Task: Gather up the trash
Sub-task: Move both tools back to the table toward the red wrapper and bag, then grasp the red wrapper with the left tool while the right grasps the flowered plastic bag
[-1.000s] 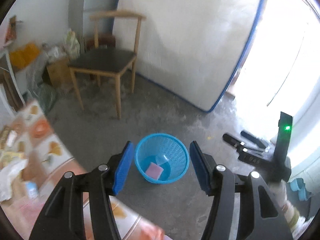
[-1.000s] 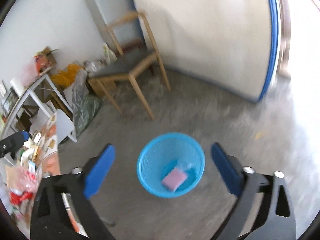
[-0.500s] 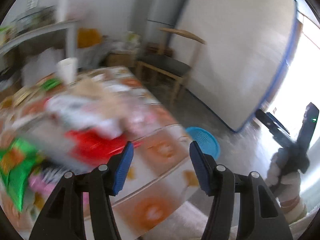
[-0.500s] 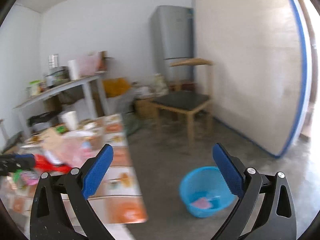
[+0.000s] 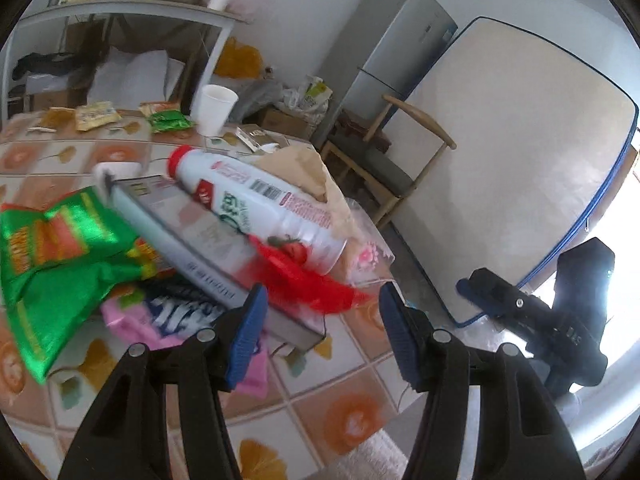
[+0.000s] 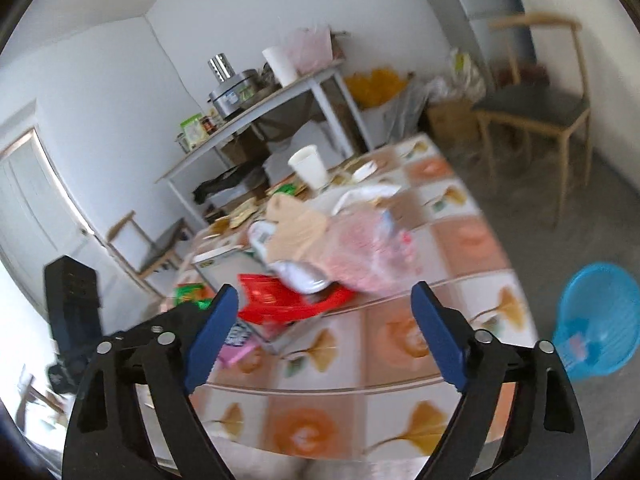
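Left wrist view: both hand-held grippers hover with jaws spread and empty over a littered table covered in an orange-and-white floral tile-pattern cloth (image 5: 356, 412).

The left gripper (image 5: 320, 332) points at a heap of rubbish: a crumpled red plastic wrapper (image 5: 308, 284) lies just ahead of its blue fingertips, beneath a white plastic bottle with a red cap (image 5: 256, 208) lying on its side across a flat grey box (image 5: 192, 256), with a shiny green snack bag (image 5: 52, 264) to the left. The right gripper (image 6: 324, 328) faces the same pile from the table edge. A round blue plastic mesh basket (image 6: 600, 320) stands on the floor, well apart from the heap, with a pink scrap inside.
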The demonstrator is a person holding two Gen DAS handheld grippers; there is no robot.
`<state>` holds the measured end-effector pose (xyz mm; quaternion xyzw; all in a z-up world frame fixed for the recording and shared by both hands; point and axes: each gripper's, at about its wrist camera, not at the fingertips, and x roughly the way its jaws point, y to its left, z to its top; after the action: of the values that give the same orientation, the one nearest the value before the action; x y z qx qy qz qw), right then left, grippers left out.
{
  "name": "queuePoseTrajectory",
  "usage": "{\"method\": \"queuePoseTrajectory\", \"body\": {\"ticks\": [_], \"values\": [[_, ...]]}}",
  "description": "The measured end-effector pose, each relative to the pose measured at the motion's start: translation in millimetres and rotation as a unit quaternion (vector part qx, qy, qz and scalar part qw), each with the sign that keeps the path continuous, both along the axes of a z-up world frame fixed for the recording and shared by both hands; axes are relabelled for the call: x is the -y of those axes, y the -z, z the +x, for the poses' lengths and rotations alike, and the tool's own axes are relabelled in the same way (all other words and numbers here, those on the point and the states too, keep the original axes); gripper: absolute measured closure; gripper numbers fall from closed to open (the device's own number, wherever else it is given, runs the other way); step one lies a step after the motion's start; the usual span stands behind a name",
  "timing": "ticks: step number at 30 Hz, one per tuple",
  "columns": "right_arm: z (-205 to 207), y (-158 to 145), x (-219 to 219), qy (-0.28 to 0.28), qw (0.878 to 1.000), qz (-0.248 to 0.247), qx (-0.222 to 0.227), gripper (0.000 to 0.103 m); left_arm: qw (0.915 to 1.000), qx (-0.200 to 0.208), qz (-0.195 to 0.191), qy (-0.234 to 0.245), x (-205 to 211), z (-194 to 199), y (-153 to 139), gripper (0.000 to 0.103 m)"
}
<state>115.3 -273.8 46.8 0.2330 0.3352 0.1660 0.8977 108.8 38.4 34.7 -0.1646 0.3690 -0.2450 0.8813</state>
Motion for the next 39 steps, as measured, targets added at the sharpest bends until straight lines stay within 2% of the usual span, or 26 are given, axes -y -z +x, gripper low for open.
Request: {"method": "queuePoseTrajectory", "body": {"ticks": [5, 8, 10, 15, 19, 25, 28, 32, 35, 37, 39], "values": [[13.0, 11.7, 12.9, 0.014, 0.998, 0.041, -0.049, 0.028, 0.9986, -0.048, 0.020, -0.009, 14.2, 38.6, 17.7, 0.047], [18.4, 17.2, 10.8, 0.020, 0.997, 0.052, -0.061, 0.029, 0.9977, -0.056, 0.035, -0.014, 19.6, 48.2, 21.1, 0.050], [24.8, 20.0, 11.9, 0.022, 0.996, 0.058, -0.070, 0.029, 0.9969, -0.057, 0.051, -0.017, 23.6, 52.4, 22.2, 0.056], [45.5, 24.3, 15.1, 0.016, 0.993, 0.083, -0.086, 0.029, 0.9946, -0.054, 0.087, -0.020, 29.0, 55.1, 28.6, 0.080], [64.5, 27.0, 19.8, 0.020, 0.990, 0.101, -0.096, 0.029, 0.9939, -0.044, 0.099, -0.020, 27.9, 51.7, 29.3, 0.087], [102.6, 50.8, 27.5, 0.020, 0.976, 0.141, -0.166, 0.022, 0.9952, -0.042, 0.087, -0.018, 20.4, 44.5, 27.4, 0.092], [107.1, 66.9, 34.4, 0.027, 0.961, 0.188, -0.202, 0.022, 0.9964, -0.040, 0.073, -0.015, 15.8, 38.6, 24.3, 0.092], [93.9, 71.7, 41.0, 0.035, 0.951, 0.221, -0.213, 0.022, 0.9973, -0.035, 0.063, -0.014, 7.5, 28.9, 19.8, 0.093], [82.4, 62.6, 44.8, 0.046, 0.958, 0.202, -0.197, 0.022, 0.9978, -0.035, 0.054, -0.015, 0.4, 26.0, 17.2, 0.094], [77.0, 63.3, 47.6, 0.043, 0.952, 0.233, -0.196, 0.022, 0.9982, -0.035, 0.045, -0.017, -3.5, 24.7, 15.5, 0.096], [70.8, 69.8, 51.7, 0.037, 0.933, 0.297, -0.198, 0.022, 0.9987, -0.030, 0.038, -0.017, -6.5, 22.8, 13.0, 0.097]]}}
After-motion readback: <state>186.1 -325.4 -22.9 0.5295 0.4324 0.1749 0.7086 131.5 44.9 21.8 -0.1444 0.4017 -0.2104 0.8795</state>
